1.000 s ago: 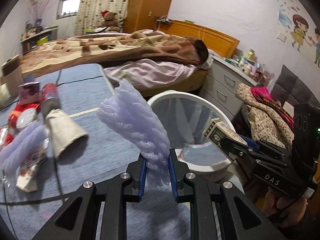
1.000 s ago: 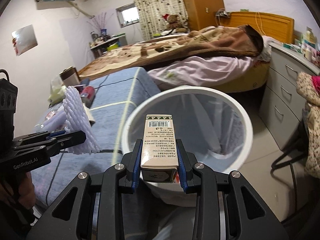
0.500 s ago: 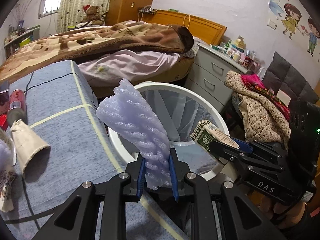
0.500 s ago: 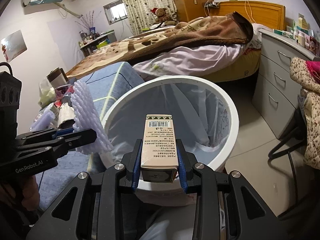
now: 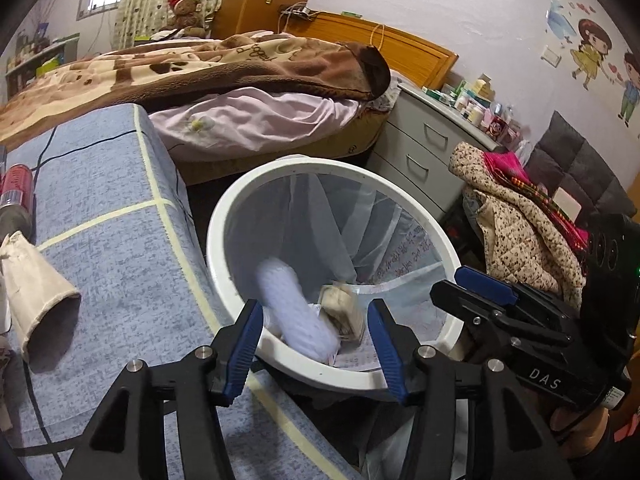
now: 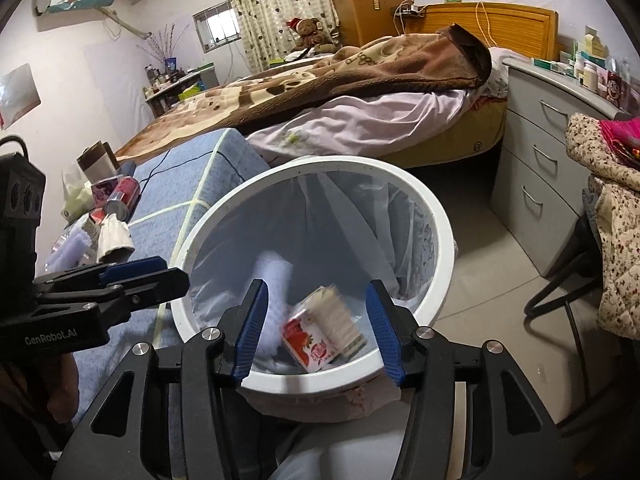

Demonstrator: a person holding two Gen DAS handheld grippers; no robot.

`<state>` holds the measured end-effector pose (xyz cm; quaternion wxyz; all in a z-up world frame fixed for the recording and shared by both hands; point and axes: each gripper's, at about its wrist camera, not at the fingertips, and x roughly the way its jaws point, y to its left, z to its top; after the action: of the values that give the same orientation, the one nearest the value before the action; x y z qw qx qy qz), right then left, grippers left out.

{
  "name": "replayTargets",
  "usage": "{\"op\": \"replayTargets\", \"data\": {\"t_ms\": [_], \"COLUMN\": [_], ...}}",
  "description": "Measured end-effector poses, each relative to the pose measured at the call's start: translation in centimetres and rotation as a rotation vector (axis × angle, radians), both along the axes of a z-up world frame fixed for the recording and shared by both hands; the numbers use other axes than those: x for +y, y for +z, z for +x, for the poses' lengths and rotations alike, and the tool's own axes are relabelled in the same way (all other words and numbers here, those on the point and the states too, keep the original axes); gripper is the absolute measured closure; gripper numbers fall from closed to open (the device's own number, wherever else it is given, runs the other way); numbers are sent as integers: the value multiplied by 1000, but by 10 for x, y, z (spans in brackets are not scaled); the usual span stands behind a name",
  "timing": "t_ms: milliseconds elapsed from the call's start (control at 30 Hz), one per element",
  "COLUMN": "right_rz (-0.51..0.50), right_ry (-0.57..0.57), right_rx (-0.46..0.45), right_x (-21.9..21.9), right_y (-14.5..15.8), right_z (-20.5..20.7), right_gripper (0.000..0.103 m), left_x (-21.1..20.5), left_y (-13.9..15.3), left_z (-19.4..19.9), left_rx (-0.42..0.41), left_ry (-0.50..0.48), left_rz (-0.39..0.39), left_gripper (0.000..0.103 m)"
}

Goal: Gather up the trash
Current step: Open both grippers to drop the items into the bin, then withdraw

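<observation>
A white bin (image 5: 224, 236) lined with a clear bag stands beside the blue table (image 5: 104, 184). My left gripper (image 5: 316, 328) hangs over its near rim, its jaws opening with nothing between them. Below it a lilac foam sleeve (image 5: 292, 312) drops inside the bin, blurred. My right gripper (image 6: 317, 316) is over the same bin (image 6: 440, 236), its jaws also opening and bare. A small drink carton (image 6: 320, 336) tumbles in the bag next to the foam sleeve (image 6: 272, 276). A paper cup (image 5: 36, 288) and a red can (image 5: 16, 192) lie on the table.
More litter sits at the table's far end (image 6: 100, 208), with a black cable (image 6: 172, 164) across the cloth. A bed (image 6: 360, 92) lies behind the bin. A grey drawer chest (image 6: 540, 152) and a chair heaped with clothes (image 6: 612, 248) stand right.
Both grippers opened. The foam sleeve left the left jaws and the carton left the right jaws; both fell into the bin. The left gripper moved in over the rim.
</observation>
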<state>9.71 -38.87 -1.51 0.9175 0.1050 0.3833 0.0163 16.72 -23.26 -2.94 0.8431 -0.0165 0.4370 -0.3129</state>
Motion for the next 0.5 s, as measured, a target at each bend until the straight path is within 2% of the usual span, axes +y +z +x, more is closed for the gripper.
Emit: {"op": "replayTargets", "data": {"t_ms": [500], "right_rz": [19], "right_ry": [96], "right_rx": [-58], "right_x": [30], "right_y": [16], "right_z": [-1], "right_gripper": [50], "left_x": [54], "left_y": [18], "left_z": [-20], "left_rx": [-36], "left_ry": [141], "left_rz": [-19], "left_gripper": [49]}}
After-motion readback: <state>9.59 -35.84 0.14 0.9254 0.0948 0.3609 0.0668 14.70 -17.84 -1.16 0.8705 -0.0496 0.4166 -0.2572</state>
